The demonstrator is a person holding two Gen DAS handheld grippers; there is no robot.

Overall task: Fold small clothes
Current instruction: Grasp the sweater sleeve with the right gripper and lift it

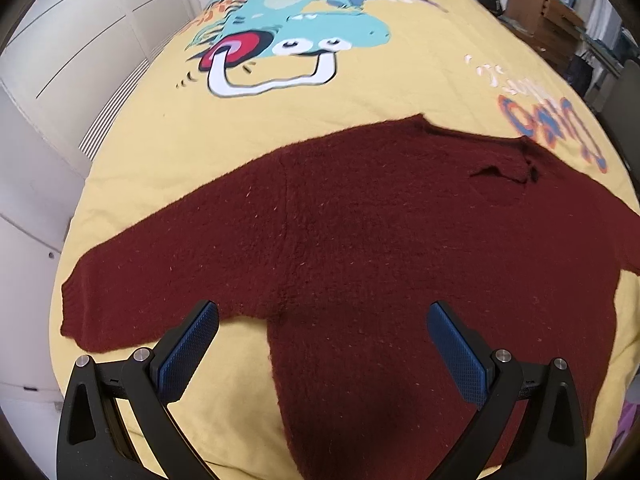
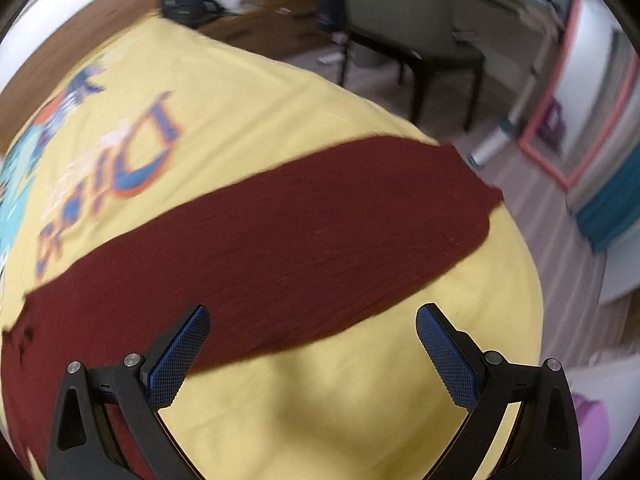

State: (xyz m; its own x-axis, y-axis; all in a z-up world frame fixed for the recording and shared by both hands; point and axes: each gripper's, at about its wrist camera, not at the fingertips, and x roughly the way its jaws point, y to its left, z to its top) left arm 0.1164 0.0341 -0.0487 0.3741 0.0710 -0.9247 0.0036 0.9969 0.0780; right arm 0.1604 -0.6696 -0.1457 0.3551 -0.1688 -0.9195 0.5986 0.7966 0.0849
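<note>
Fingers (image 1: 456,354) of both grippers spread wide, empty, above maroon sweater (image 1: 360,232).

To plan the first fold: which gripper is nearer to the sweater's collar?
Left, probably. The left gripper is over the sweater body, below the collar. The right gripper is beside a sleeve.

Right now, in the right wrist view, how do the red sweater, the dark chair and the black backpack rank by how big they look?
1. Red sweater, largest by far, though nearest.
2. Dark chair.
3. Black backpack, smallest, but farthest away and blurred, so its true size is unsure.
</note>
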